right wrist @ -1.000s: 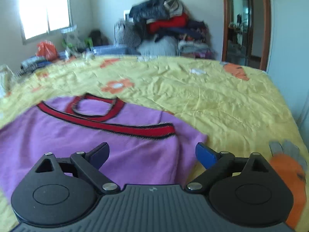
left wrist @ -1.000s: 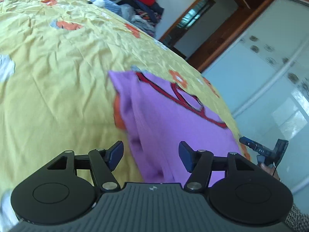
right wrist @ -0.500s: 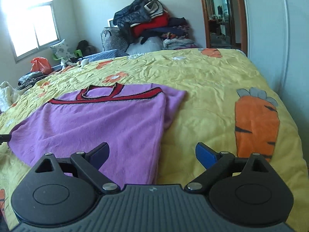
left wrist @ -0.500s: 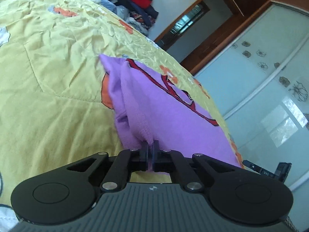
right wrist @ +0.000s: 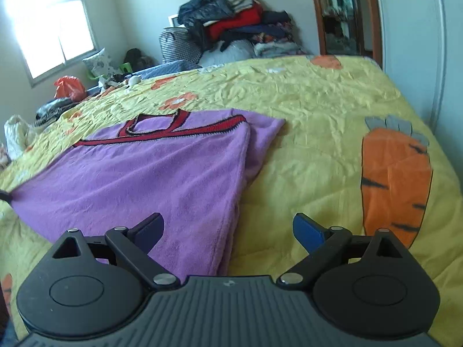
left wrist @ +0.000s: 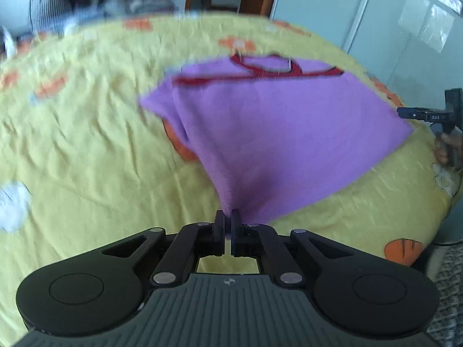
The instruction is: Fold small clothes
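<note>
— Left wrist view first: what lies under me?

— Your yellow bedspread (left wrist: 86,150), biggest of all, with the purple top (left wrist: 275,121) spread on it, red-trimmed neck at the far end.

— And my claws?

— My left gripper (left wrist: 227,225) is pressed together on the top's near corner, which rises to it in a peak. My right gripper (right wrist: 228,231) is spread wide, low over the top's near right edge (right wrist: 231,217), pinching nothing.

— Smaller things?

— An orange carrot print (right wrist: 396,179) beside that claw.

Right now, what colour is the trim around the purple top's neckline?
Red with dark edging on the purple top; clearest in the right wrist view.
</note>
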The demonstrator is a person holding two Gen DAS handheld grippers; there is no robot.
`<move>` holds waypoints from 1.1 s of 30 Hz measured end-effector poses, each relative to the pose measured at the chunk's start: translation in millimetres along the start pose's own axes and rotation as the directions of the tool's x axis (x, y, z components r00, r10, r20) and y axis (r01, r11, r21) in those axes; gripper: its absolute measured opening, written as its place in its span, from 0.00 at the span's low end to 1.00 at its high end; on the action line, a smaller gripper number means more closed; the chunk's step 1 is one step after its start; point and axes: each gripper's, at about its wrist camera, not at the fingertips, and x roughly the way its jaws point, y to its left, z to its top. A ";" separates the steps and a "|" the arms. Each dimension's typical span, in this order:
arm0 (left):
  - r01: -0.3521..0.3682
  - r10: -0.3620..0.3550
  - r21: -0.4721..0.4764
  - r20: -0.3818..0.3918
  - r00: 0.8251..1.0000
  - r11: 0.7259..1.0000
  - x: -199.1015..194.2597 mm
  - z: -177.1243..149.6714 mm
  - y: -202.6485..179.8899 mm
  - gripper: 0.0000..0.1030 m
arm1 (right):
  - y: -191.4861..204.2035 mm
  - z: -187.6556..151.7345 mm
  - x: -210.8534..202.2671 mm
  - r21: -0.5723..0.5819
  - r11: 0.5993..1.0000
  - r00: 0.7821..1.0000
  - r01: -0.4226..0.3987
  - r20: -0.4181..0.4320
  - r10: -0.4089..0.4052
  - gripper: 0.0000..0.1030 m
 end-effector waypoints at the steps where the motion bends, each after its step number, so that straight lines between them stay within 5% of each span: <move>1: 0.022 -0.022 -0.001 0.000 1.000 1.000 0.3 -4.0 -1.1 0.06 | -1.1 -1.2 -0.4 0.013 1.000 1.000 0.005 -0.008 -0.005 0.94; 4: 0.027 -0.024 0.040 -0.080 0.997 0.999 0.8 -19.6 -10.6 0.06 | -4.6 -3.9 -4.9 0.030 1.000 1.000 0.000 -0.023 0.001 0.94; 6: -0.041 0.043 0.034 -0.086 0.995 0.999 -5.6 -26.7 -10.0 0.06 | -7.0 -3.8 -7.0 0.036 0.999 1.000 -0.012 -0.020 0.013 0.94; 9: -0.118 0.122 -0.085 0.042 0.992 0.989 -28.6 -14.7 -3.5 0.10 | -2.9 5.1 -4.2 0.002 1.000 1.000 -0.016 0.013 0.016 0.94; 11: -0.105 0.137 -0.189 0.162 0.977 0.976 -37.9 2.9 -3.7 0.34 | 6.9 18.9 4.7 -0.039 0.999 0.999 -0.009 0.047 0.011 0.94; 13: -0.062 0.139 -0.262 0.288 0.948 0.963 -31.0 21.3 -13.5 0.72 | 22.9 36.4 19.7 -0.115 0.993 0.996 -0.010 0.083 0.019 0.94; 17: -0.063 0.163 -0.319 0.297 0.941 0.946 31.5 65.2 -37.2 0.65 | 69.3 69.6 64.6 -0.273 0.960 0.997 -0.063 0.024 0.073 0.94; 20: -0.158 0.241 -0.353 0.206 0.949 0.922 82.9 88.4 -35.8 0.61 | 104.2 82.7 107.4 -0.406 0.914 0.998 0.003 -0.050 -0.026 0.94; 22: -0.212 0.295 -0.380 0.177 0.939 0.900 99.6 89.8 -27.1 0.58 | 110.9 85.6 134.5 -0.458 0.889 0.989 0.026 -0.117 -0.090 0.94; 25: -0.253 0.340 -0.369 0.195 0.920 0.894 97.9 83.7 -13.1 0.49 | 80.0 88.5 150.7 -0.364 0.931 0.981 0.026 -0.168 -0.093 1.00; 28: -0.244 0.358 -0.437 0.200 0.912 0.865 87.7 70.0 7.0 0.16 | 44.4 86.6 146.5 -0.270 0.963 0.989 0.025 -0.137 -0.064 1.00; 32: -0.194 0.343 -0.565 0.170 0.924 0.802 65.6 65.0 22.1 0.13 | 50.1 91.9 127.9 -0.242 0.968 0.987 0.073 -0.123 -0.105 1.00; 33: -0.196 0.351 -0.551 0.191 0.917 0.811 57.8 65.0 12.9 0.28 | 55.5 91.8 112.1 -0.227 0.972 0.992 0.067 -0.093 -0.090 1.00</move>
